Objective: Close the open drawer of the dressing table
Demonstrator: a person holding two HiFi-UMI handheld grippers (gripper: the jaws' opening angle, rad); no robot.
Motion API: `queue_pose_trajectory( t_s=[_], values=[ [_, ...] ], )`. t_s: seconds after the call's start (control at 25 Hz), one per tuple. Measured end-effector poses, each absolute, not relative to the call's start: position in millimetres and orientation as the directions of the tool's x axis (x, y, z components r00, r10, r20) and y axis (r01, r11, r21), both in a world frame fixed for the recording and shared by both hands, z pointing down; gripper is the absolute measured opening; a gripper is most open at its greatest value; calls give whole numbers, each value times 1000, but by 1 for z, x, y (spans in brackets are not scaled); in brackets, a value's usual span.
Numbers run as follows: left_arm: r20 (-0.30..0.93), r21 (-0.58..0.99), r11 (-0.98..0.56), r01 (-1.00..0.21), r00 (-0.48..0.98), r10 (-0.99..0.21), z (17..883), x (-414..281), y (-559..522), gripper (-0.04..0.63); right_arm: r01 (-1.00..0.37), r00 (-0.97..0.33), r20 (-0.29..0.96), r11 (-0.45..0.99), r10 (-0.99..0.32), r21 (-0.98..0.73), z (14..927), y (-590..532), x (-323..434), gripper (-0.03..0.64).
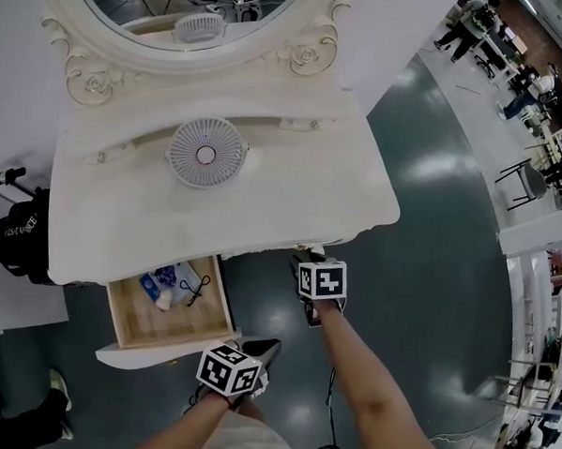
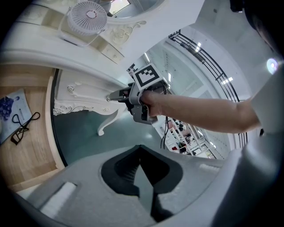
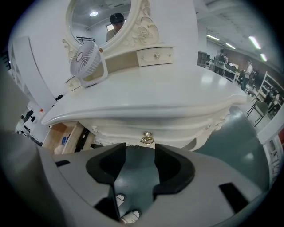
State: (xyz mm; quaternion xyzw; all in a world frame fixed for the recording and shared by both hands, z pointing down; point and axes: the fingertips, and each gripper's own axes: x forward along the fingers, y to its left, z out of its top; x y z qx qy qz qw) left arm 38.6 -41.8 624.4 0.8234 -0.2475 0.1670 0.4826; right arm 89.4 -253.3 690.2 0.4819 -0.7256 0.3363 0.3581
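The white dressing table (image 1: 292,187) has its left drawer (image 1: 135,329) pulled out, showing a wooden bottom with a blue packet (image 1: 161,280) and a black cord (image 1: 195,289). My left gripper (image 1: 267,345) hangs just right of that drawer's front panel (image 1: 147,355), jaws shut on nothing (image 2: 141,153). My right gripper (image 1: 303,259) is at the shut right drawer. In the right gripper view it stands open (image 3: 140,155), with the brass knob (image 3: 147,138) just beyond the fingertips and not touched. The left gripper view shows the right gripper (image 2: 117,95) at that knob.
A white fan (image 1: 206,153) stands on the tabletop under the oval mirror (image 1: 180,7). A black bag (image 1: 22,238) leans at the table's left side. A cable (image 1: 329,428) lies on the grey-green floor (image 1: 429,274). People and racks stand far right.
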Motion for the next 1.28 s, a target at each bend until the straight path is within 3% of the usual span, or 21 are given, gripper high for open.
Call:
queue_pose_trajectory(
  t_s=[1.28],
  values=[
    [536, 652, -460, -603, 795, -283, 591, 47, -15, 9, -903, -397, 776, 360, -491, -235, 617, -150, 104, 207]
  ],
)
